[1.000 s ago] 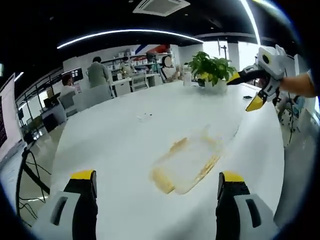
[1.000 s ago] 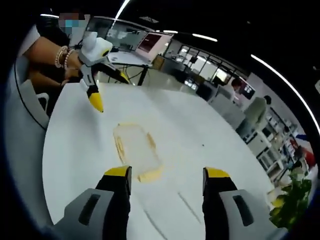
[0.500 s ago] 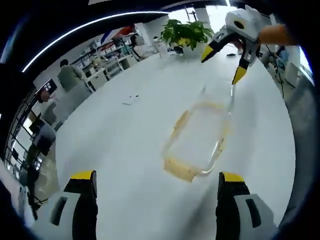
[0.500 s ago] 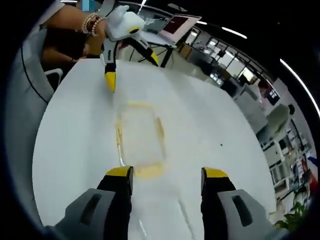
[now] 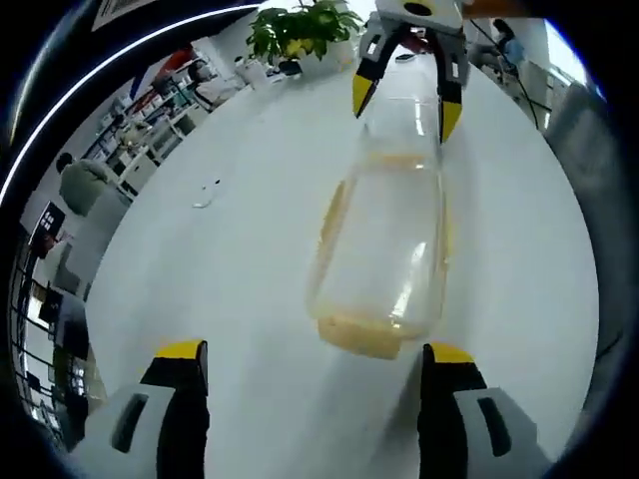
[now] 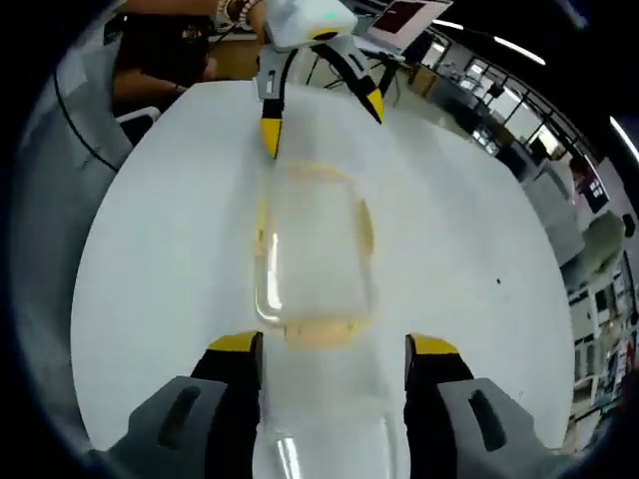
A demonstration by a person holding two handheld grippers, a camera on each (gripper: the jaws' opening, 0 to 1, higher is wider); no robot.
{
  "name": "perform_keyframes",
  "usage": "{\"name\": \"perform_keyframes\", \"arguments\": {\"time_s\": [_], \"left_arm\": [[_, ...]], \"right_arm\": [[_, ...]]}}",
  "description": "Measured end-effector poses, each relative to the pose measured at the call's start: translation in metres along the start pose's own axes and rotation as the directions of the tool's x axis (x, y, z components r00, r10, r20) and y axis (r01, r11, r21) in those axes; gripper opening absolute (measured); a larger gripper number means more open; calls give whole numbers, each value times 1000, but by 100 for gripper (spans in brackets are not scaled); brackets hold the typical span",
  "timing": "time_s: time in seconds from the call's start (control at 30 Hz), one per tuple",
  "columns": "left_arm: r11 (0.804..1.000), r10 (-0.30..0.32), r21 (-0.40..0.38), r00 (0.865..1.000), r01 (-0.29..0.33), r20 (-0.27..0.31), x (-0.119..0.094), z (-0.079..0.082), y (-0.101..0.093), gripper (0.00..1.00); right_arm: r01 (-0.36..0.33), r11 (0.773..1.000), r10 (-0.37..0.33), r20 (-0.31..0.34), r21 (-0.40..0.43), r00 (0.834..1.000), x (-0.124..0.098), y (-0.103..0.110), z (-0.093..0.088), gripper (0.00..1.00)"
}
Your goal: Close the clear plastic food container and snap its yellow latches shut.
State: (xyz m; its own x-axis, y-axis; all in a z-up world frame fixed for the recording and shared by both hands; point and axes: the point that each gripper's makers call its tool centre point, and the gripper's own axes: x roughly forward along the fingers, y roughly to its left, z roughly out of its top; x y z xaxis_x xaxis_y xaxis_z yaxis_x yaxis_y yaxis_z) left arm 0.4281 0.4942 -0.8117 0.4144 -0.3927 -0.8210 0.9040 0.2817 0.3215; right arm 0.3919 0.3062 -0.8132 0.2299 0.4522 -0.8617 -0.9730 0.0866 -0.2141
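Both my grippers are closing in on the container now, which a second ago was sitting well ahead of them, and it is swelling large in both views. My left gripper [image 5: 310, 364] is coming in with its jaws spread wide and nothing between them, and the clear plastic food container [image 5: 384, 249] is lying on the white tabletop [image 5: 220, 269] just ahead of its tips, one yellow latch [image 5: 364, 334] at the near end facing me. Across from it, at the container's far end, my right gripper [image 5: 404, 100] is hovering with its jaws apart too, straddling that end. In the right gripper view it mirrors: the container [image 6: 315, 259] is running straight out from between my right gripper's [image 6: 334, 349] tips, its near latch [image 6: 321, 332] almost level with them, and the left gripper [image 6: 319, 110] is waiting at the opposite end. I am bracketing it end to end, I judge, so each gripper can press its own latch while the other is steadying the box. Whether the lid is fully seated I cannot tell through the clear plastic.
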Motion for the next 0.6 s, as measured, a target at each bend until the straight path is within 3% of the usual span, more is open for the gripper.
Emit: {"name": "perform_keyframes", "arguments": {"time_s": [0.17, 0.27, 0.6], "left_arm": [[998, -47, 33, 999, 47, -19, 11, -2, 0, 80], [996, -89, -27, 996, 88, -15, 17, -4, -1, 76], [983, -181, -46, 983, 180, -26, 24, -8, -5, 67]], "right_arm": [[-56, 998, 54, -34, -30, 998, 11, 0, -5, 55], [-99, 995, 99, -29, 2, 995, 16, -1, -4, 55], [-174, 984, 171, -82, -25, 982, 31, 1, -11, 55]]}}
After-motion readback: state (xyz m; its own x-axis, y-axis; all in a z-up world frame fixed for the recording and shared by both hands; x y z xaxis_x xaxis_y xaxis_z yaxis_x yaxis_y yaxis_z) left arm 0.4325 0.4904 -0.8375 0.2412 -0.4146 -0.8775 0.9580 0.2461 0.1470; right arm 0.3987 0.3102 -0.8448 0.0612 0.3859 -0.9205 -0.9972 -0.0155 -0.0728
